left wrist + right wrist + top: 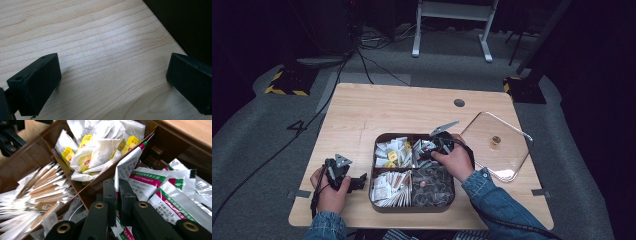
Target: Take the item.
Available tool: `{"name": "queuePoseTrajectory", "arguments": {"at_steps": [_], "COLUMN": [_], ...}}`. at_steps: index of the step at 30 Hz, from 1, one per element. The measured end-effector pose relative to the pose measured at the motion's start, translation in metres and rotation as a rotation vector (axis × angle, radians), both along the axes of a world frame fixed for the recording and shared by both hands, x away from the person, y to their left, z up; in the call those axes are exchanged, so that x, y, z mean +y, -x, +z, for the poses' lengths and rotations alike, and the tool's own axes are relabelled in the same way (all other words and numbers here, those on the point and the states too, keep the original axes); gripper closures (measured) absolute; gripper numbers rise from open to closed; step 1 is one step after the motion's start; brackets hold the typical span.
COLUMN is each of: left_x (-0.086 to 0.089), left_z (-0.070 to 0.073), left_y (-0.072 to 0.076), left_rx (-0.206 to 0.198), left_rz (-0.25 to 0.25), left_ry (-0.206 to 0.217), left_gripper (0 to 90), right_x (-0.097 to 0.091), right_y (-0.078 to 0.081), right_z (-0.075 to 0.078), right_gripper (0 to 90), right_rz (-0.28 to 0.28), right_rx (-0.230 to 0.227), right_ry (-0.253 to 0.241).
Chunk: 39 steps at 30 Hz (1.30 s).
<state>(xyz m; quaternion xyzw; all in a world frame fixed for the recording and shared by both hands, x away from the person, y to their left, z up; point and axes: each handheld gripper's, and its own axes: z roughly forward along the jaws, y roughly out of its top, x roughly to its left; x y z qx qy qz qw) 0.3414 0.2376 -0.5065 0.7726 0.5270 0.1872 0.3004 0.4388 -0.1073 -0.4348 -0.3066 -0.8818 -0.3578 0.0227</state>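
While your right gripper (117, 195) has its jaws pinched on the edge of one white, green and pink sachet (127, 163) in the far right compartment of the brown divided tray (377, 200), lift straight up and slowly, so the neighbouring sachets slide off rather than ride along. Keep your left gripper (112, 82) parked on the worktop (362, 110) beside the tray, its jaws wide and empty.

Grey carpet floor (252, 130), white desk frame (454, 22), dark room
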Motion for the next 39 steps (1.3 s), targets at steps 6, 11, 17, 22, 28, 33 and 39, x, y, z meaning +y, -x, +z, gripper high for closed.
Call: {"name": "queuePoseTrajectory", "arguments": {"at_steps": [6,11,17,22,28,33,39], "left_x": [0.000,0.000,0.000,0.000,0.000,0.000,0.000], "left_z": [0.000,0.000,0.000,0.000,0.000,0.000,0.000], "left_y": [0.000,0.000,0.000,0.000,0.000,0.000,-0.001], "left_rx": [0.000,0.000,0.000,0.000,0.000,0.000,0.000], "left_rz": [0.000,0.000,0.000,0.000,0.001,0.000,-0.003], "left_ry": [0.000,0.000,0.000,0.000,0.000,0.000,-0.002], "left_gripper": [0.0,0.0,0.0,0.0,0.0,0.0,0.0], "right_x": [-0.009,-0.019,-0.033,-0.044,-0.060,-0.075,-0.093], "right_y": [0.003,0.007,0.011,0.016,0.025,0.035,0.045], "right_z": [0.010,0.020,0.029,0.035,0.044,0.049,0.053], "right_gripper": [86.8,87.5,87.6,87.6,87.6,87.5,87.6], "right_rz": [-0.004,-0.008,-0.018,-0.024,-0.031,-0.033,-0.053], "right_rx": [-0.022,-0.047,-0.077,-0.092,-0.114,-0.130,-0.143], "right_ry": [-0.041,-0.091,-0.135,-0.169,-0.206,-0.233,-0.263]}}
